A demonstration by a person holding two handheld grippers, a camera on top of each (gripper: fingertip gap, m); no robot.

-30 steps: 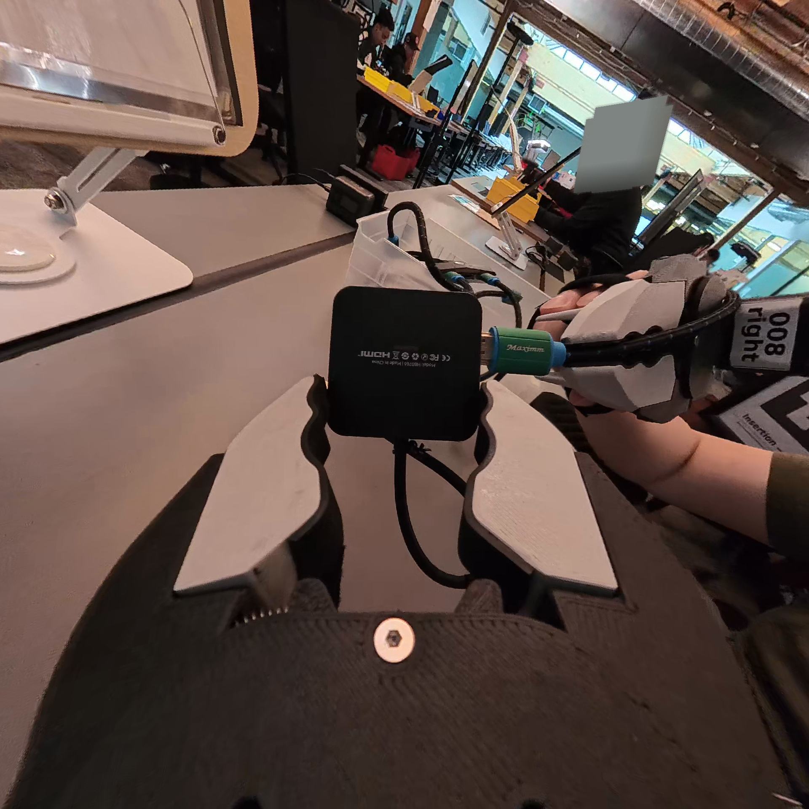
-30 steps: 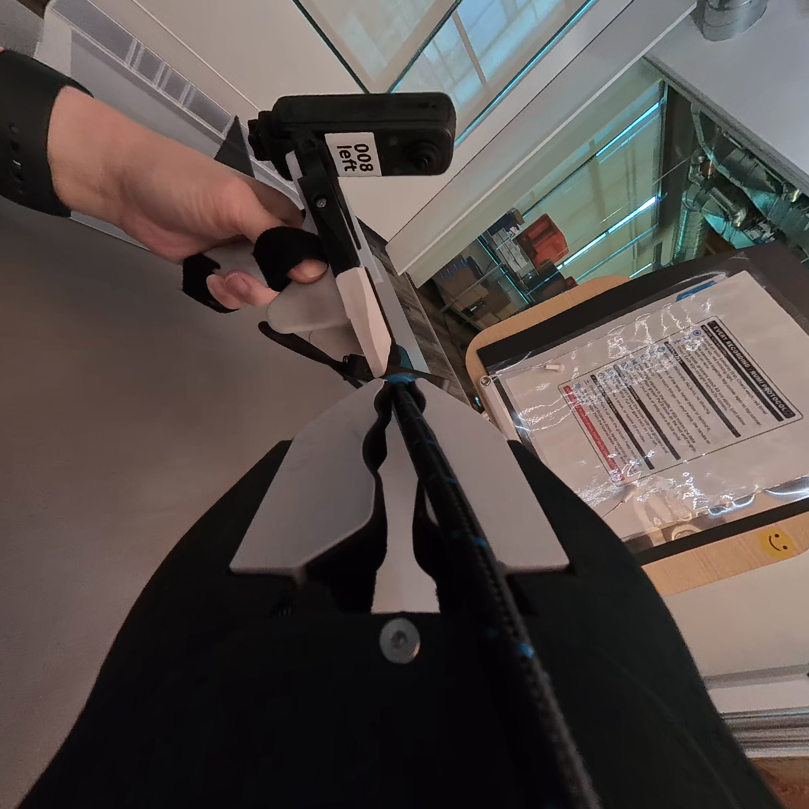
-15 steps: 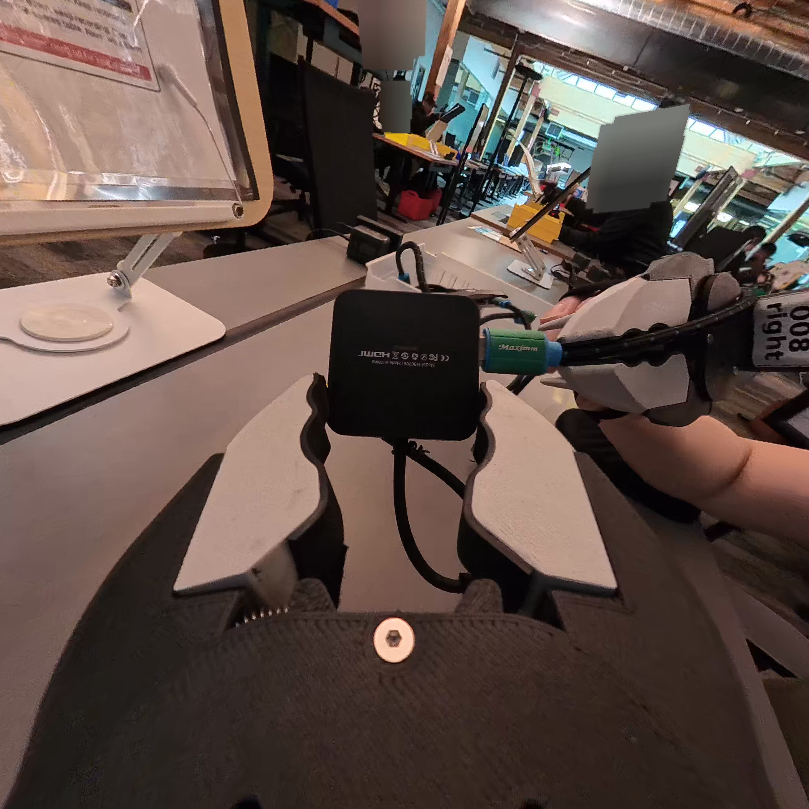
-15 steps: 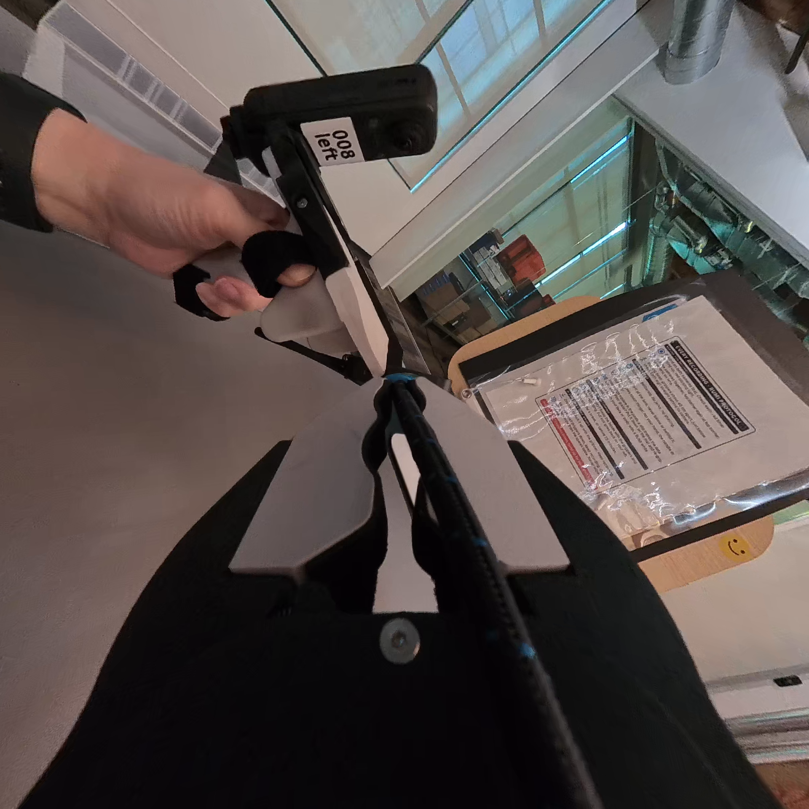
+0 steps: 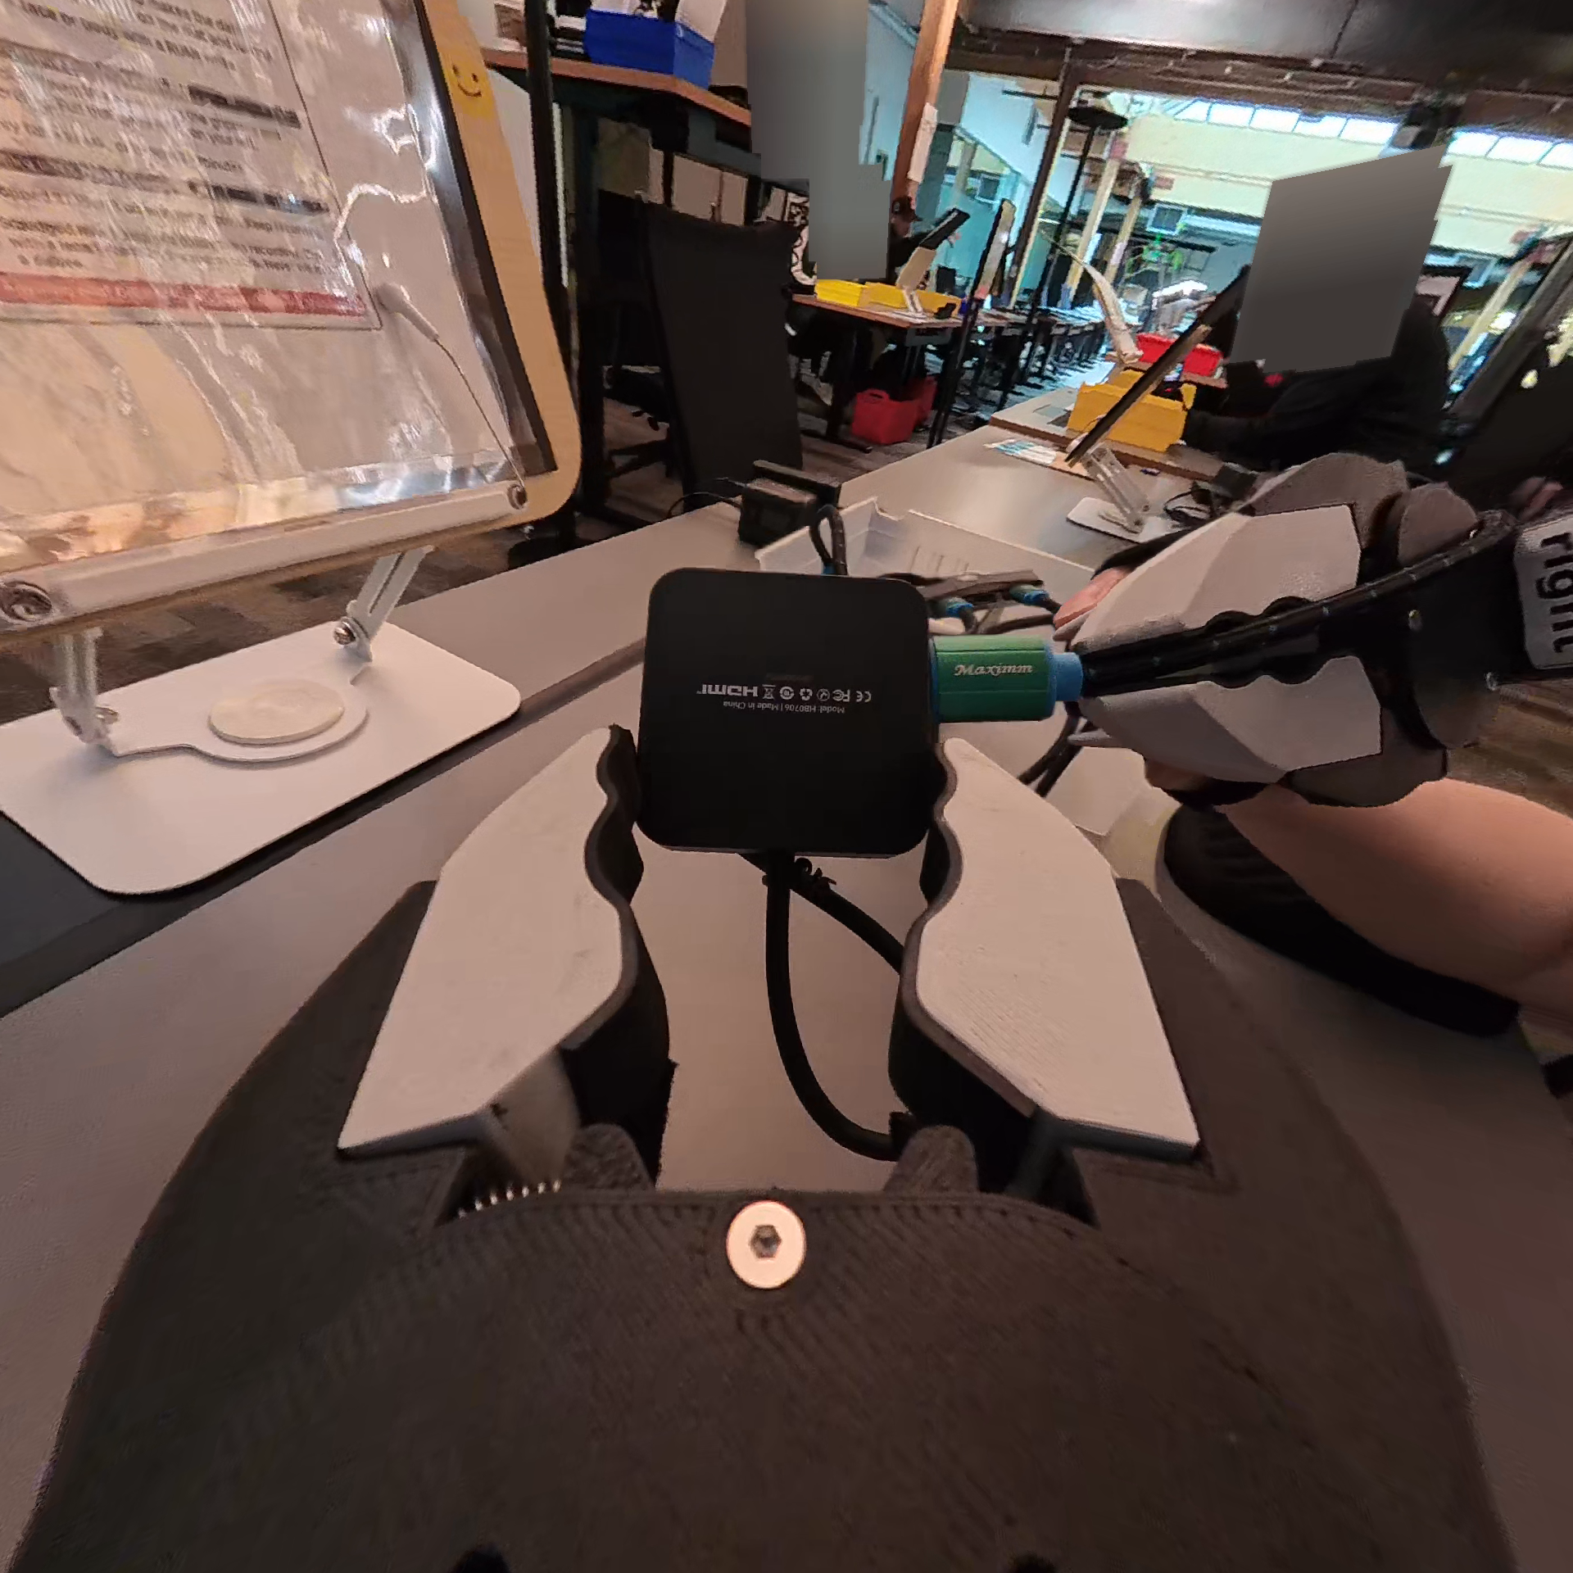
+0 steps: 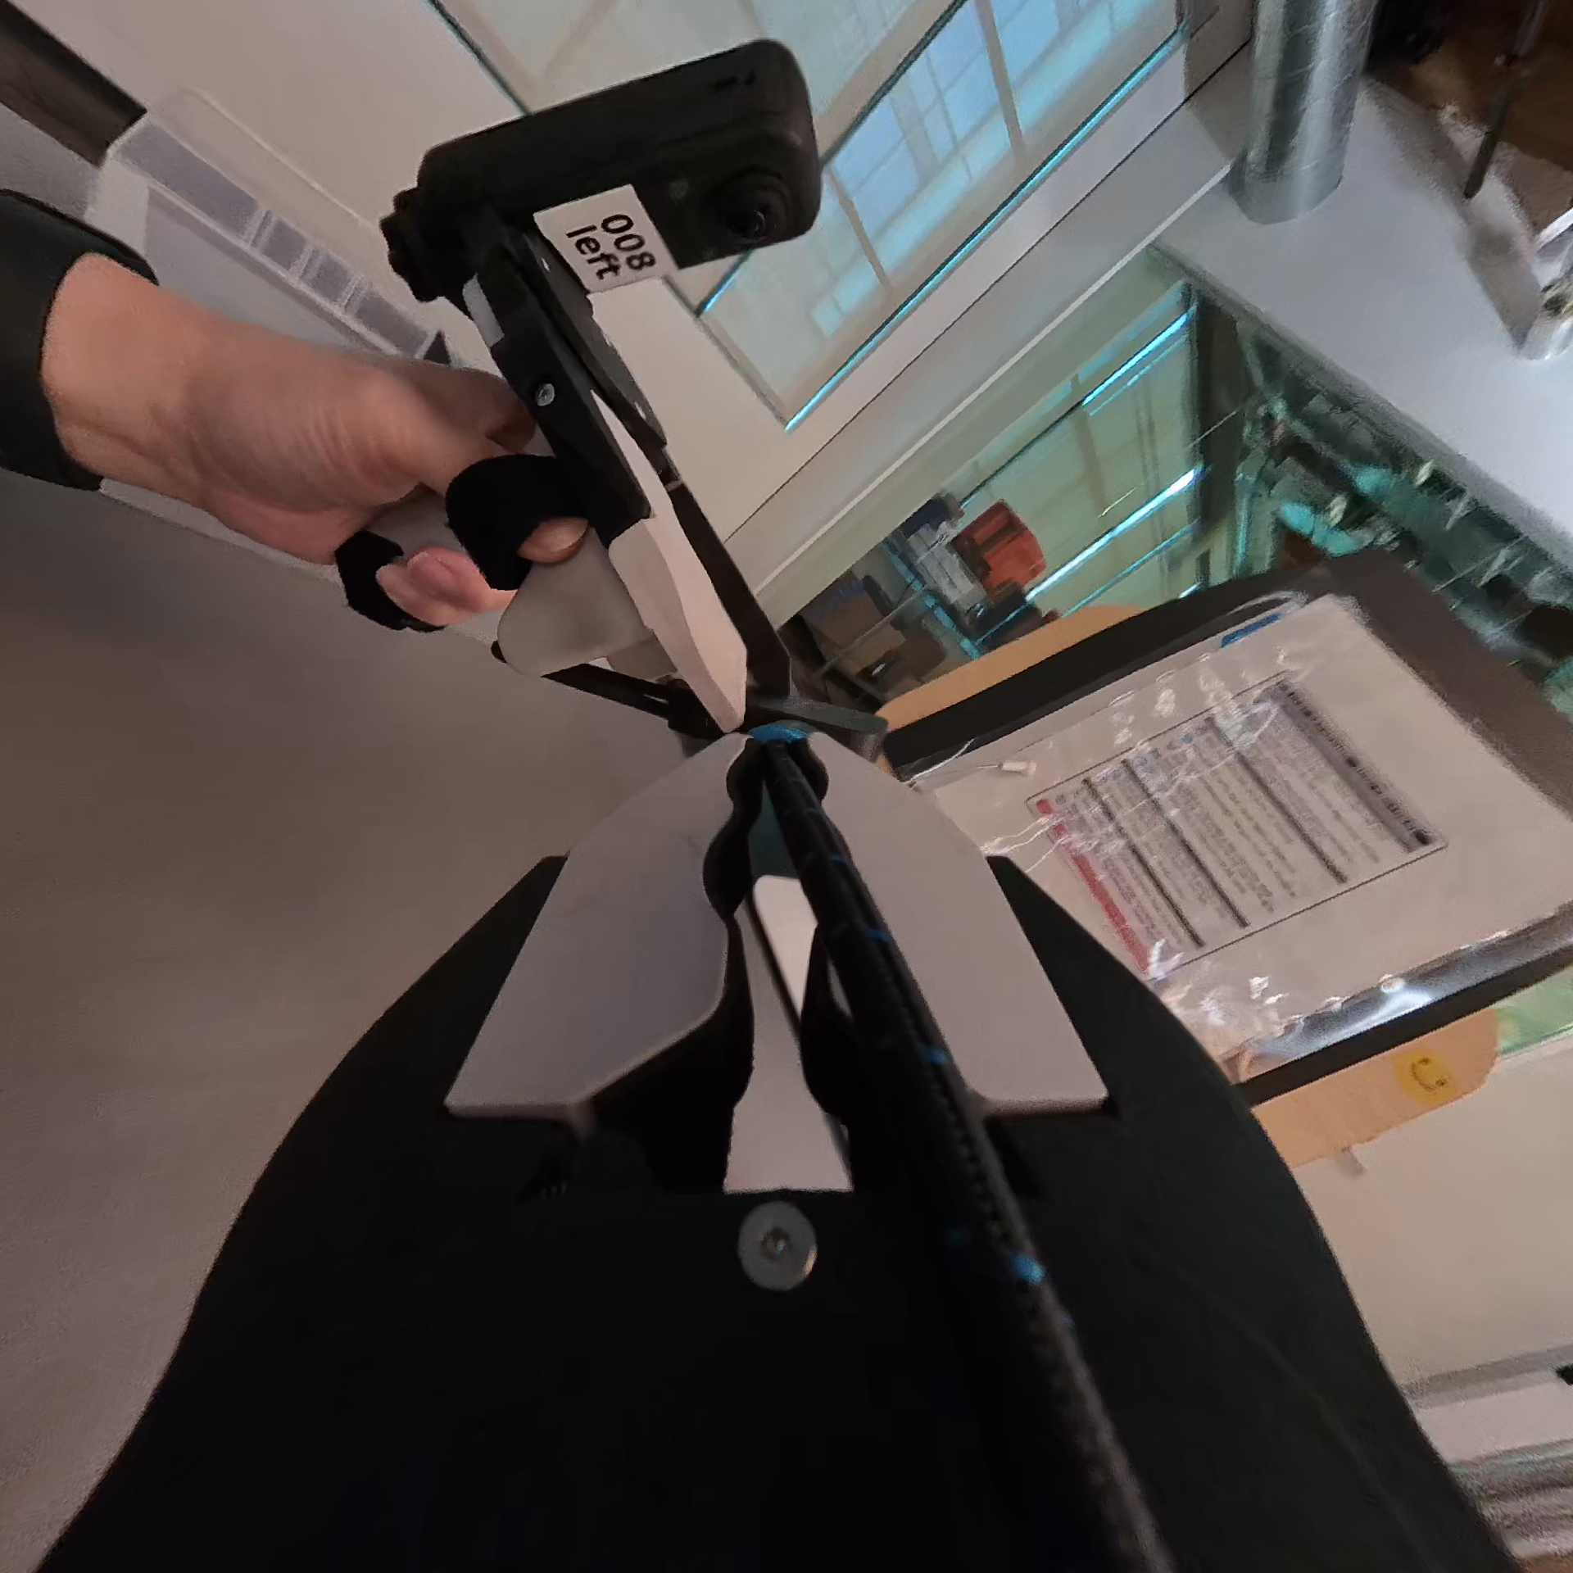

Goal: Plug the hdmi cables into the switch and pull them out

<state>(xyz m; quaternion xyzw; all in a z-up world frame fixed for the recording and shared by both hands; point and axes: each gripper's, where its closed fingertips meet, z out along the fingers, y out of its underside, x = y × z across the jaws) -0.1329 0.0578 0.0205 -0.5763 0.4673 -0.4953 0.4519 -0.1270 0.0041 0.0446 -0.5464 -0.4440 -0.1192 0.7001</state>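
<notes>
My left gripper (image 5: 783, 749) is shut on a black square HDMI switch (image 5: 783, 672) and holds it above the grey table (image 5: 213, 979). The switch's own black lead (image 5: 787, 987) hangs down between the fingers. A green and blue HDMI plug (image 5: 996, 678) sits flush in the switch's right side. My right gripper (image 5: 1085, 677) is shut on the plug's black braided cable (image 5: 1234, 634) just behind the plug. In the right wrist view the gripper (image 6: 776, 742) clamps the cable (image 6: 851, 902), and the left gripper's fingers (image 6: 681, 596) are right ahead of it.
A white stand (image 5: 255, 766) holding a laminated sheet (image 5: 213, 255) is at the left. A white bin (image 5: 885, 540) with more cables and a black adapter (image 5: 787, 502) lie behind the switch. People sit at desks far behind.
The green plug has gone fully into the switch: bare metal showed at its tip one second ago, none shows now. Both grippers have kept their grip and shifted slightly.
</notes>
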